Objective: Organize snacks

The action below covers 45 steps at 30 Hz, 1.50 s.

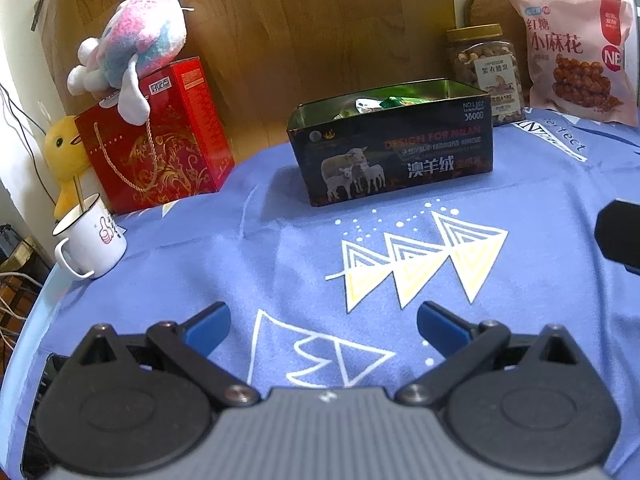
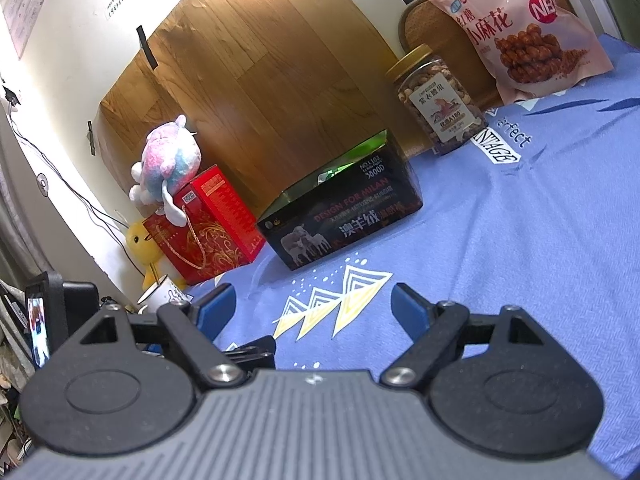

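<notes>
A black open box printed with sheep stands mid-table on the blue cloth, with several wrapped snacks inside it. The same box appears left of centre in the right wrist view. A jar of nuts with a gold lid and a pink snack bag stand behind the box to the right. My left gripper hovers open over bare cloth, well short of the box. Just as empty and open, my right gripper hangs above the cloth. A dark part of it shows at the left wrist view's right edge.
A red gift box with a plush toy on top stands at the back left, a yellow duck toy beside it. A white mug sits near the table's left edge. A wooden panel backs the table.
</notes>
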Each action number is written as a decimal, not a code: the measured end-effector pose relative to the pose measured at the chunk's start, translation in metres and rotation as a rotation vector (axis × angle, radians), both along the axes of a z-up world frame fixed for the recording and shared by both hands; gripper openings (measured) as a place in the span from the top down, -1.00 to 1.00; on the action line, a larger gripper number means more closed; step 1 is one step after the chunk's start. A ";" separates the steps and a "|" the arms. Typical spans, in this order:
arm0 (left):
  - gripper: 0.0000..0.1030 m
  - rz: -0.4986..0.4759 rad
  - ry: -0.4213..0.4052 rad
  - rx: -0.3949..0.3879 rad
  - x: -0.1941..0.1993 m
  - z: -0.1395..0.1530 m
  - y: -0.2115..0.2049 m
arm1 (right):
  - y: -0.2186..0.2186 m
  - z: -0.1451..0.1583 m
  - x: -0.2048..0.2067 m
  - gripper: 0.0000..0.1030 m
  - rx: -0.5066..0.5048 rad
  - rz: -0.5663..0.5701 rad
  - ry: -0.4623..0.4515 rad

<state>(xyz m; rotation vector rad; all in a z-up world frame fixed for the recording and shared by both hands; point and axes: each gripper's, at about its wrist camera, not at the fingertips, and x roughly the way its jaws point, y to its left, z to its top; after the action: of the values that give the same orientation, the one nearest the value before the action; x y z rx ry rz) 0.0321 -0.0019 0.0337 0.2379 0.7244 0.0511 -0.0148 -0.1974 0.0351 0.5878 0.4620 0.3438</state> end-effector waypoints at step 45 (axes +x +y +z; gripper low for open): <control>-1.00 0.023 -0.002 0.032 0.003 -0.004 0.004 | 0.000 -0.003 0.001 -0.69 0.008 -0.003 0.017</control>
<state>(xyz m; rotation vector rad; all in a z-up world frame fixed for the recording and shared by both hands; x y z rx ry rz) 0.0346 0.0026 0.0294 0.2597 0.7248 0.0849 -0.0134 -0.1971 0.0324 0.5999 0.4761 0.3384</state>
